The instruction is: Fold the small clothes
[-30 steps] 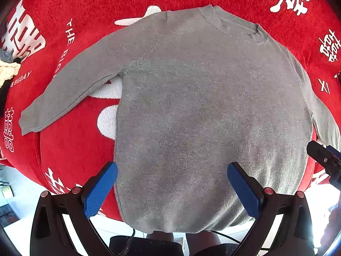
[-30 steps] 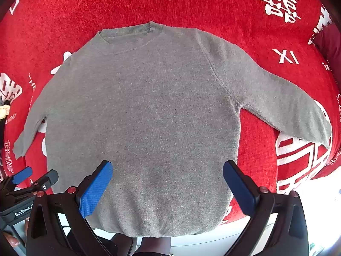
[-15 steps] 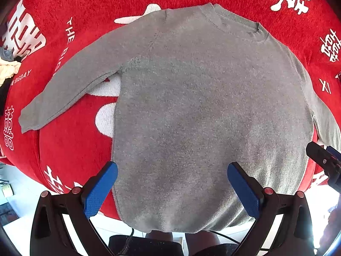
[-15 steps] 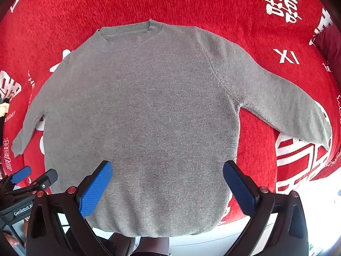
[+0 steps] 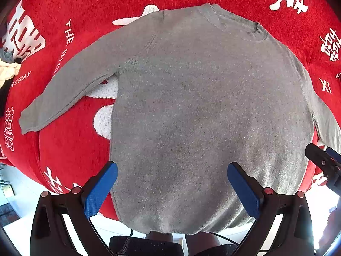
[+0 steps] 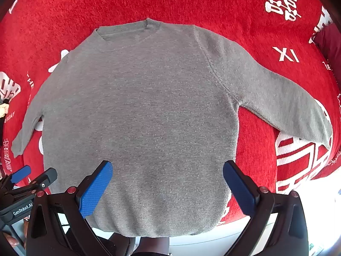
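Between the fingers: wide gap on both tools, nothing pinched, only knit showing through.
Left gripper (image 5: 172,183): spread apart, blue fingers (image 5: 100,188) hovering over the lower body of the sweater, near the hem; contact with the cloth impossible to confirm.
Right gripper (image 6: 167,183): likewise spread, empty, poised above the same lower stretch, slightly toward the other side.
Sweater (image 6: 138,117): grey knit, laid flat and face up on the red blanket (image 6: 213,4), neckline away from the person, both sleeves angled out and down.
Hem (image 5: 170,224): draped past the near edge of the blanket-covered surface, hanging free.
Left sleeve (image 5: 70,89): fully spread, cuff well apart from the body.
Right sleeve (image 6: 283,104): spread too, cuff close to the blanket's far side edge.
Stage, as a judgement: garment flattened, no fold made yet; likely next a pinch at hem, side or sleeve.
Risk, hem: overhang likely to drag the body toward the person once one side lifts, skewing any fold line.
Risk, layers: thick soft knit, easy to catch only the top layer, leaving the back panel behind and bunching.
Risk, plush blanket: fuzzy pile apt to be nipped along with the cloth, or to cling and wrinkle the sweater when slid.
Risk, uneven lift: one side raised ahead of the other probably twisting the body, sleeves ending crooked.
Risk, crowding: both tools close together over one patch, collision possible on closing inward.
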`<state>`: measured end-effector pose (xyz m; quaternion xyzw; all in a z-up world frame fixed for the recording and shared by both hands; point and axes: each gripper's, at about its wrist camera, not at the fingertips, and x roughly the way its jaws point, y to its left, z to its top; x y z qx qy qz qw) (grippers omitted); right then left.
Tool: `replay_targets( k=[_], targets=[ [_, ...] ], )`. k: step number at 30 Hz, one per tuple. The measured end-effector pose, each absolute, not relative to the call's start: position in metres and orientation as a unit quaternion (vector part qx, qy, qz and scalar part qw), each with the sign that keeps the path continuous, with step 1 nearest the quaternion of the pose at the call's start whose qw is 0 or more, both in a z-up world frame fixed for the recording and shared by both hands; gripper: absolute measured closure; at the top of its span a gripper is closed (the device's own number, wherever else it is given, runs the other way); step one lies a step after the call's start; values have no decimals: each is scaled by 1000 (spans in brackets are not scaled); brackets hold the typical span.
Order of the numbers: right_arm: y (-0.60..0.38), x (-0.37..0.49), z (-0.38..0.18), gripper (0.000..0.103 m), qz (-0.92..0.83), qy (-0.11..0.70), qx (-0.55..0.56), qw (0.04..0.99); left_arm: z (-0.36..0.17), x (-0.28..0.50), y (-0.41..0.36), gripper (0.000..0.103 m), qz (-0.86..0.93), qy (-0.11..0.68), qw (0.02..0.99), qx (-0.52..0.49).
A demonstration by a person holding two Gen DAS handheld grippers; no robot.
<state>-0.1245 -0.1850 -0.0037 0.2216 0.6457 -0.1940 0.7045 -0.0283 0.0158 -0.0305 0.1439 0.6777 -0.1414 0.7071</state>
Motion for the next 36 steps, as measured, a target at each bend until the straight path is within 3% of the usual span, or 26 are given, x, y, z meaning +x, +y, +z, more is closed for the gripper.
replay_targets(
  k=[36],
  targets=[
    [-188,-123,-6,0,-177,644,235,706,-33,-22,8,0,-151,674,707,149]
  ],
)
